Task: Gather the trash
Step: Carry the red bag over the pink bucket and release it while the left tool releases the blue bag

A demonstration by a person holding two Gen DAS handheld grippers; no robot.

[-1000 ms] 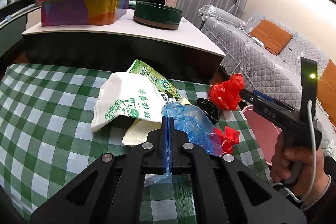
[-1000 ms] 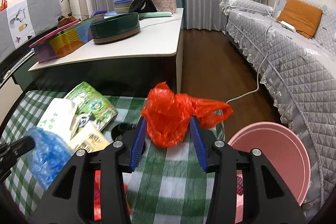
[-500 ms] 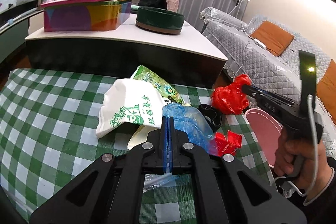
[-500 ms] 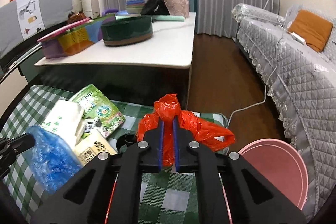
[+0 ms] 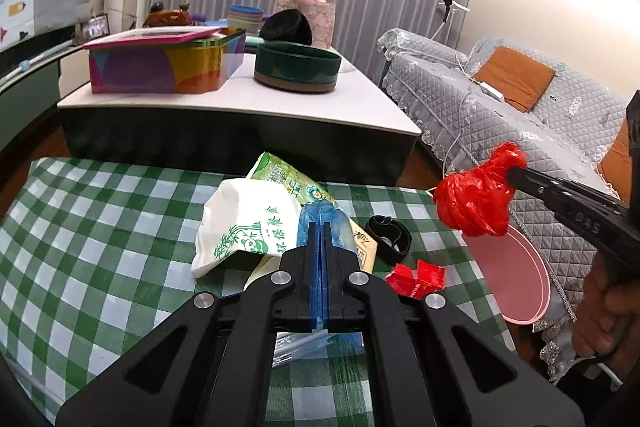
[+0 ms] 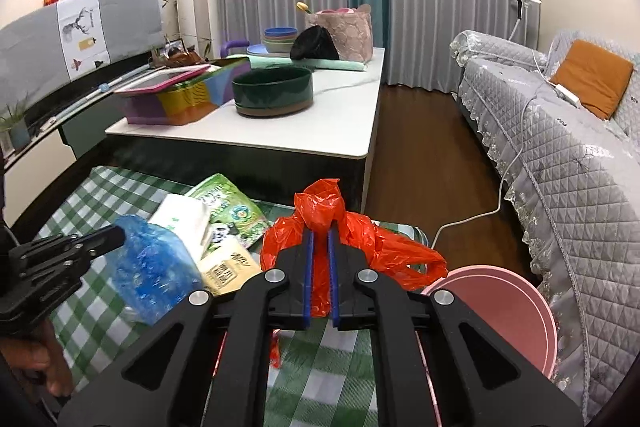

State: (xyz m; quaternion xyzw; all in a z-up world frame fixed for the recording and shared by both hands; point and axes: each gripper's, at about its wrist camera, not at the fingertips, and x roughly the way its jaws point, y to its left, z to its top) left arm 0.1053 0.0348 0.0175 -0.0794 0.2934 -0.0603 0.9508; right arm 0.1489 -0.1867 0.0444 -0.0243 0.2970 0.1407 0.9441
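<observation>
My left gripper (image 5: 320, 227) is shut on a crumpled blue plastic bag (image 5: 340, 225), held just above the green checked tablecloth (image 5: 100, 227). In the right wrist view the blue plastic bag (image 6: 152, 263) bulges from the left gripper (image 6: 118, 233). My right gripper (image 6: 320, 235) is shut on a red plastic bag (image 6: 320, 203), which hangs clear of the table. From the left wrist view the red bag (image 5: 476, 203) sits at the right gripper (image 5: 512, 173), above a pink bin (image 5: 516, 279). The pink bin (image 6: 504, 311) stands on the floor beside the table's right edge.
On the cloth lie a white panda tissue pack (image 5: 248, 223), a green packet (image 5: 284, 175), a beige pack (image 6: 228, 267), a black ring (image 5: 390, 239) and a red wrapper (image 5: 416, 277). A white coffee table (image 5: 240, 103) with tins stands behind, a quilted sofa (image 5: 560, 123) at right.
The right gripper's jaws closed on the red bag and lifted it off the table. The left gripper rose slightly with the blue bag.
</observation>
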